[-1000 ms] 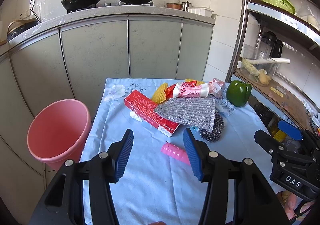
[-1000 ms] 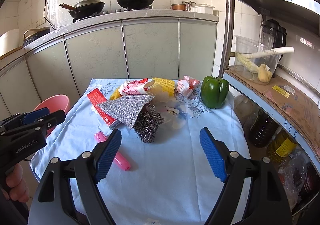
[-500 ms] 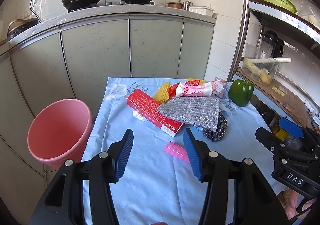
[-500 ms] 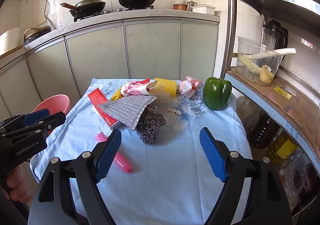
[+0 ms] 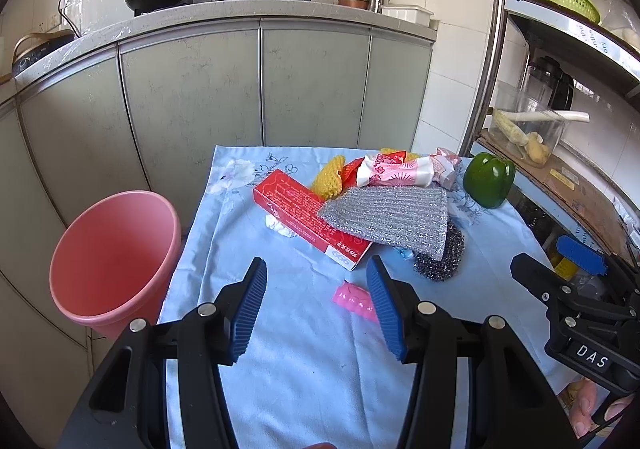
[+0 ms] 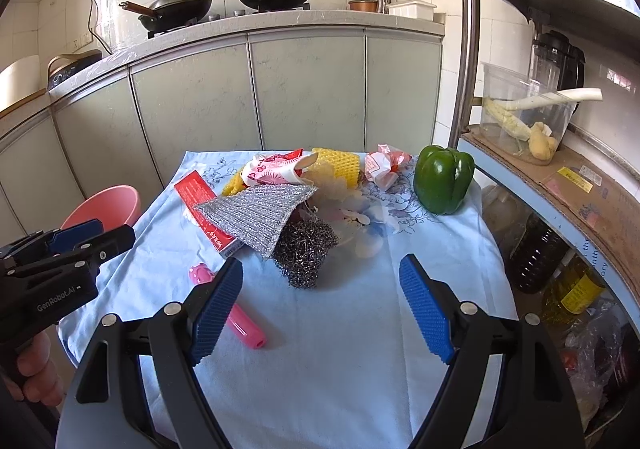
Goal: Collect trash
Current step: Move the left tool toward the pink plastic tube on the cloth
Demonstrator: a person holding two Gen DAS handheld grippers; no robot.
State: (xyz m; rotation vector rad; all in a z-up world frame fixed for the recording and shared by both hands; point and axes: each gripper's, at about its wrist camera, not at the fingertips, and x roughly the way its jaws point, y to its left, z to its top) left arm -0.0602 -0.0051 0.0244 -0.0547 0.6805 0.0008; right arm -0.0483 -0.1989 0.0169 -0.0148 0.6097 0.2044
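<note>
We ease the left gripper (image 5: 316, 285), jaws apart, toward the pink tube (image 5: 354, 300) at 2 o'clock; the right gripper (image 6: 320, 289) gapes too

A box (image 5: 310, 223) is lying on the surface (image 5: 304, 365), partly under a mesh cloth (image 5: 394, 215); a bucket (image 5: 112, 261) is standing left of the surface; a pepper (image 5: 488, 179) is sitting at the right.
</note>
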